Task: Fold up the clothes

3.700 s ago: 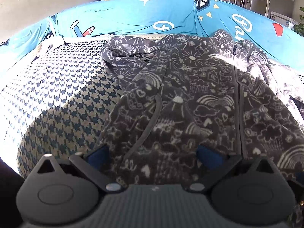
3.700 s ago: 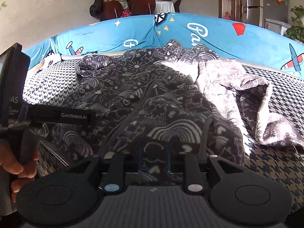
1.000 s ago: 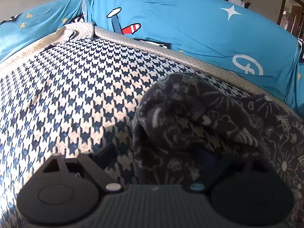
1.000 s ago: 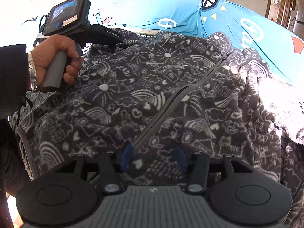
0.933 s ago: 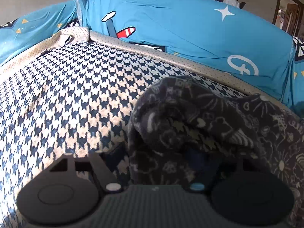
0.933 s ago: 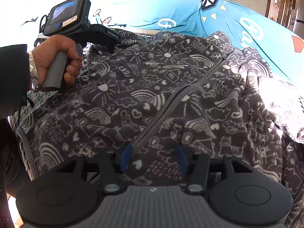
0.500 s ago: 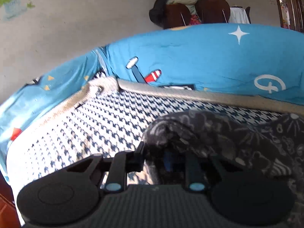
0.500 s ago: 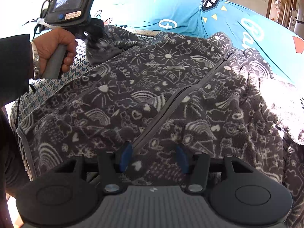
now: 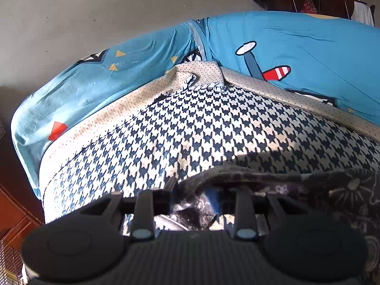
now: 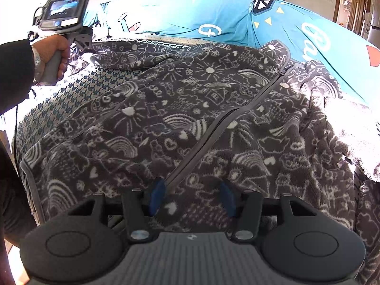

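So we've got a fleece jacket (image 10: 190, 109) spread across the sofa seat (image 9: 190, 128), dark grey with little white doodles, zipper (image 10: 228, 123) running up toward 1 o'clock in the right wrist view. It's thick, soft and floppy: light enough to lift by a corner, but it sags and bunches instead of holding a crease, and the plush nap gives decent friction, so we don't expect much slipping.

Our left hand-held gripper (image 9: 194, 201) has a bunch of sleeve (image 10: 133, 54) between its fingers, up at 10 o'clock in the right view; the jaws are opening a little, though the cloth still looks caught between them. Our right hand-held gripper (image 10: 191, 197) sits half spread at the bottom hem with fleece between the blue pads (image 10: 155, 196); we can't tell whether it's really pinching.

Best places to take hold, we reckon: cuffs, hem corners and the zipper edge, where the seams are firmer.

Around it: blue cartoon back cushions (image 10: 237, 16) at 12 o'clock, houndstooth seat cover free at 9 o'clock, and the pale fuzzy lining (image 10: 351, 128) flopped out at 3 o'clock. That flipped side could get in the way of a tidy fold.
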Demonstrator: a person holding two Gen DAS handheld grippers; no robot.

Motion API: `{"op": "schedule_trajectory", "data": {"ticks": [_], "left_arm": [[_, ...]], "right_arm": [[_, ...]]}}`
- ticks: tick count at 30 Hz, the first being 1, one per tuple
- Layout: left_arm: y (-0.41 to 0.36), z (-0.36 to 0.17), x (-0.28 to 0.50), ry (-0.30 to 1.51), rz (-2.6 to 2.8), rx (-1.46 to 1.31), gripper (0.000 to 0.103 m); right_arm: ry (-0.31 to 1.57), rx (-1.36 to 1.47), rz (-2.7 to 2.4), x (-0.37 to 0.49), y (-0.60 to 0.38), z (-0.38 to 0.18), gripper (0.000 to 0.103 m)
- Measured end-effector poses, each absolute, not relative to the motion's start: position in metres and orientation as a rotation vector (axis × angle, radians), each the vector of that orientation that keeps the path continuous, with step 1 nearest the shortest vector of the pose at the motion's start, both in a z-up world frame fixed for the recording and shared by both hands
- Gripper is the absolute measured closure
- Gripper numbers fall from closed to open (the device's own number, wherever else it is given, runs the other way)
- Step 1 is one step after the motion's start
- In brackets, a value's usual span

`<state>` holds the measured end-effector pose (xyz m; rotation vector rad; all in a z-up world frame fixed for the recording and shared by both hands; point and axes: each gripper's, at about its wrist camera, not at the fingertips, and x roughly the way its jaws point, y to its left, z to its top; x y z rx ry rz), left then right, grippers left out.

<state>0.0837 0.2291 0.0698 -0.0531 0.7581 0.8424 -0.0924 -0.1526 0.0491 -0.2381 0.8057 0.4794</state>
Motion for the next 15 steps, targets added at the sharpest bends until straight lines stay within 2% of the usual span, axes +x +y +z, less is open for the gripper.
{"op": "schedule_trajectory", "data": {"ticks": [7,10,11,12,15], "left_arm": [[0.2,0.081,0.074,0.712,0.764,-0.034,0.052],[0.17,0.084,0.072,0.648,0.713,0.071,0.04],[0.16,0.084,0.073,0.635,0.689,0.11,0.031],[0.151,0.082,0.074,0.63,0.666,0.141,0.028],[0.137,0.073,0.081,0.672,0.598,0.164,0.028]], "right_arm": [[0.797,-0.246,0.475,-0.095,-0.152,0.049,0.05],[0.793,-0.248,0.475,-0.095,-0.151,0.049,0.05],[0.791,-0.249,0.474,-0.095,-0.151,0.048,0.049],[0.789,-0.25,0.473,-0.096,-0.151,0.048,0.049],[0.785,-0.249,0.471,-0.096,-0.151,0.048,0.049]]}}
